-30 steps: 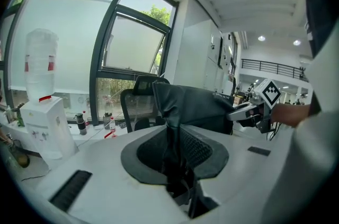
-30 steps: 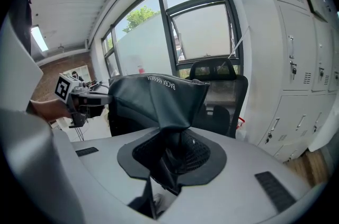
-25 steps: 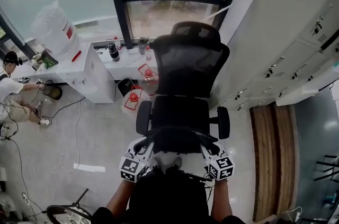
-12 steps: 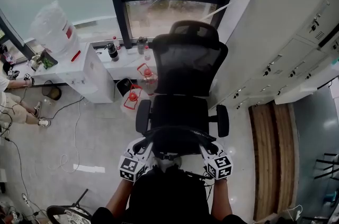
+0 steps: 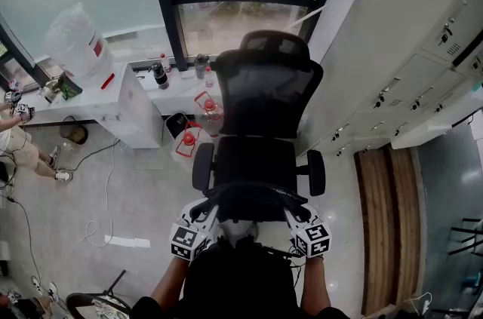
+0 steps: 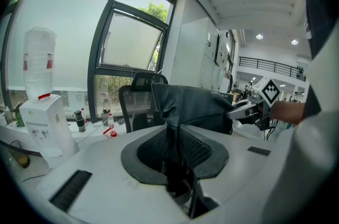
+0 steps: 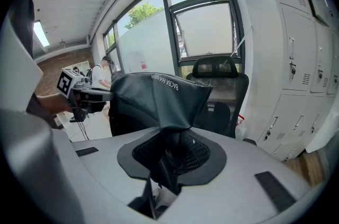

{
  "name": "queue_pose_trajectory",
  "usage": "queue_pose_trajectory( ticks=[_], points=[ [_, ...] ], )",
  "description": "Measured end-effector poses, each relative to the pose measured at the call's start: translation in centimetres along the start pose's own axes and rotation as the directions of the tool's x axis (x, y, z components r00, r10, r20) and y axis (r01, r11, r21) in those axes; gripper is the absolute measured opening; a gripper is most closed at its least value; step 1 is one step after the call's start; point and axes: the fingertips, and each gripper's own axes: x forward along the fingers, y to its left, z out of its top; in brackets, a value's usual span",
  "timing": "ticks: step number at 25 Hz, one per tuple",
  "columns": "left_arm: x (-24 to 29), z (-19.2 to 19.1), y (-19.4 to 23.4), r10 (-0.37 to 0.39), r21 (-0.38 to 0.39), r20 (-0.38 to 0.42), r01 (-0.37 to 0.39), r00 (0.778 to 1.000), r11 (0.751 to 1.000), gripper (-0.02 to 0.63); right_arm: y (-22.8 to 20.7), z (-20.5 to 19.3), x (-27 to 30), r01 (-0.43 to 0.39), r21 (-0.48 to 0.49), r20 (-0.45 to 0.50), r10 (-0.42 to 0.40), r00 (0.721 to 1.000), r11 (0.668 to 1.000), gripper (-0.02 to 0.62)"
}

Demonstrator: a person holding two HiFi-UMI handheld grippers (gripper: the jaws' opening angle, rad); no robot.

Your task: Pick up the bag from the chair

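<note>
1. Nearest the camera, the left hand-held gripper and the right hand-held gripper each pinch one end of the black bag. Each gripper view shows a fold of the dark fabric clamped between the pads.
2. The bag hangs stretched between the two, over the front edge of the chair seat. It looks lifted clear of the seat, though the head view does not settle whether its underside touches.
3. To finish the pick-up well, both hands would best rise together and level. Both pinches should hold firm so the slack fabric cannot slip out, and the bag should then be drawn back toward the person.
4. The armrests flanking the seat are the likeliest snag, so the bag's ends should stay between them or above them.
5. On the floor just left of the chair stand red-capped water jugs, out of the lifting path.
6. Beyond them a white counter under the window carries small bottles, with a water dispenser off its left end.
7. Grey lockers line the right wall, and a seated person shows at the floor's far left edge, well apart from the work.
</note>
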Motion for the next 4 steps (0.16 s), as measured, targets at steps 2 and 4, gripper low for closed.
queue_pose_trajectory(
  ticks=[2,4],
  points=[
    [0.21,0.08,-0.17,-0.003,-0.002,0.0,0.003,1.0,1.0,0.067,-0.26,-0.06,-0.11,0.001,0.0,0.0,-0.001,1.0,1.0,0.075],
    [0.42,0.16,-0.35,-0.005,-0.004,0.0,0.005,1.0,1.0,0.067,-0.5,-0.05,-0.23,0.001,-0.001,0.0,-0.001,1.0,1.0,0.075]
  ],
)
